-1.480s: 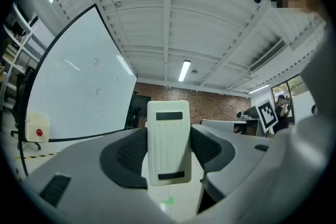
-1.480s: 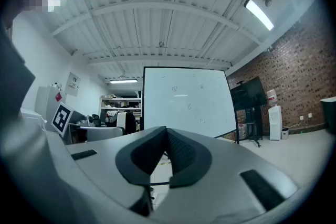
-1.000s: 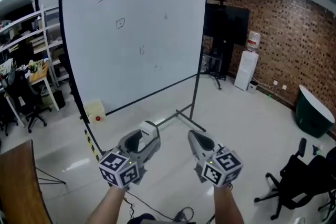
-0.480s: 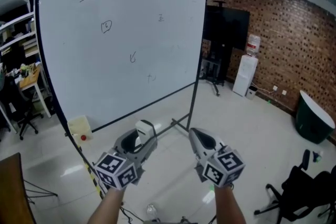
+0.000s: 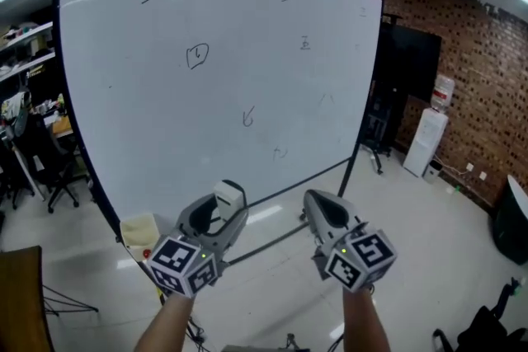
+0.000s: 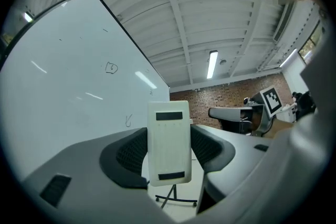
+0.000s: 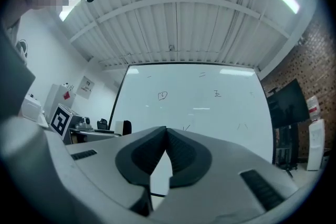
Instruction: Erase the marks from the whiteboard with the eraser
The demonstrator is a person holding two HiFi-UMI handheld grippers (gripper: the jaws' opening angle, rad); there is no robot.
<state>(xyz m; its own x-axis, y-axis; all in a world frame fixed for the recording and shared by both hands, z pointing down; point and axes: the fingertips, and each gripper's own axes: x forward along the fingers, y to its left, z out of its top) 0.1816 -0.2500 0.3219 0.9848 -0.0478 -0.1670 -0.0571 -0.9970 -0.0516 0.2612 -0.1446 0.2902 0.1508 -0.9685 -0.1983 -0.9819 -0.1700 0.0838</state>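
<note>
Now eraser clamped and raised, not yet on the board.
Person's left gripper [image 5: 221, 212] pinches the white eraser [image 5: 229, 197] upright, its end poking out, probably ready to wipe; right gripper [image 5: 320, 212] is closed on nothing, idle alongside. Whiteboard [image 5: 165, 119] stands ahead, marks [image 5: 197, 55] from 11 to 1 o'clock, well apart from the eraser.

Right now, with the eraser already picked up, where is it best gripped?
Probably by its two long side edges, coming from its lower end, as the left gripper does now. The eraser is a flat slab standing upright between the jaws, so squeezing the edges leaves its broad faces and upper end free to meet the whiteboard.
</note>
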